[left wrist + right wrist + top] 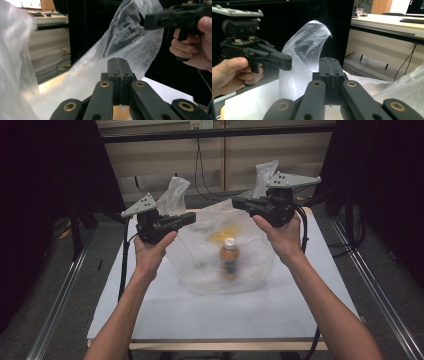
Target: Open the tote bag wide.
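Translucent plastic is billowing at the centre of a white surface (pixel 165 310), where a person is working a thin plastic bag (pixel 220 265) with a two-jaw tool in each hand. From the high view, the left tool (pixel 189 217) is being held at the bag's left upper edge, just beside the left handle loop (pixel 175 195), while the right tool (pixel 239 203) is sitting at the right upper edge, below the right handle loop (pixel 264 175). Both loops are standing up above the tools. Inside the bag, a bottle (pixel 229 257) with a white cap and amber contents is standing upright near the middle, with a blurred yellow item (pixel 223 236) lying just behind it; what that item is cannot be told.

In the left gripper view, the left tool's jaws are pressed together with no gap showing, the bag's film spreading out just beyond their tips, and the right hand (pixel 197 47) is gripping its tool across the way. In the right gripper view, the right tool's jaws are likewise fully closed, with the left hand (pixel 232 75) opposite. Whether either pair is pinching a fold of the film cannot be told from these angles. Both forearms are reaching in from the near edge of the surface.
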Demonstrator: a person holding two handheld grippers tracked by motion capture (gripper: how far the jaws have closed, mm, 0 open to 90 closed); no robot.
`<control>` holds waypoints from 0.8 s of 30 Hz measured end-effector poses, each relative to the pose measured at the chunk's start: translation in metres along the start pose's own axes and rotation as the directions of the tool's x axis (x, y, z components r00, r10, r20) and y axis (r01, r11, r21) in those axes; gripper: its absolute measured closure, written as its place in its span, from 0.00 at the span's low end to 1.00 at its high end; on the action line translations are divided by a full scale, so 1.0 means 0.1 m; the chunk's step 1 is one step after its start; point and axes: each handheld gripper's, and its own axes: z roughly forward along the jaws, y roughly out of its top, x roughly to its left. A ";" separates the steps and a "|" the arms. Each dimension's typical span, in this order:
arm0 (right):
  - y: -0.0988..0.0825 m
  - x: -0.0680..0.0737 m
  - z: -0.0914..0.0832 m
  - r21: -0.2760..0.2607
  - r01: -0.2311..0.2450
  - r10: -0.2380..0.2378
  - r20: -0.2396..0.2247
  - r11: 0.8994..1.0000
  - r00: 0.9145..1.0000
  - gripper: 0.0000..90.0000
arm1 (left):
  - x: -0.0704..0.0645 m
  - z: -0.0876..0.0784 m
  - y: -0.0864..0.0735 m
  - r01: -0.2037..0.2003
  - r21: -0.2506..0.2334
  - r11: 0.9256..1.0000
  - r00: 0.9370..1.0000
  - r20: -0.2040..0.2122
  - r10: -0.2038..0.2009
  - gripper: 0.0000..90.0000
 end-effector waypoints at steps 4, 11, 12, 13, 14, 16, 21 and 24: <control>0.01 -0.04 0.05 0.003 -0.008 0.008 0.023 1.000 1.000 1.00 | 0.07 0.10 0.14 0.004 -0.015 1.000 1.000 -0.019 -0.004 1.00; 0.00 -0.05 0.11 0.014 -0.015 0.015 0.031 1.000 0.999 1.00 | 0.17 0.31 0.20 0.011 0.028 1.000 0.999 -0.038 -0.009 1.00; 0.00 -0.05 0.11 0.013 -0.017 0.017 0.031 1.000 0.999 1.00 | 0.19 0.33 0.20 0.019 0.040 0.999 0.999 -0.039 -0.017 1.00; 0.00 -0.05 0.12 0.017 -0.016 0.015 0.031 1.000 0.999 1.00 | 0.19 0.35 0.19 0.022 0.047 0.999 0.999 -0.038 -0.021 1.00; -0.01 -0.05 0.12 0.020 -0.012 0.012 0.032 1.000 0.999 1.00 | 0.21 0.40 0.14 0.020 0.090 0.996 0.999 -0.051 -0.016 1.00; -0.02 -0.04 0.12 0.018 -0.017 0.016 0.029 1.000 0.999 1.00 | 0.21 0.42 0.12 0.023 0.100 0.995 0.999 -0.047 -0.019 1.00; -0.08 -0.05 0.13 0.025 -0.022 0.021 0.032 0.999 0.999 1.00 | 0.16 0.48 -0.01 0.019 0.129 0.991 1.000 -0.015 -0.017 1.00; -0.12 -0.04 0.15 0.034 -0.020 0.019 0.032 0.999 0.999 1.00 | 0.11 0.52 -0.06 -0.002 0.154 0.988 1.000 -0.004 0.003 1.00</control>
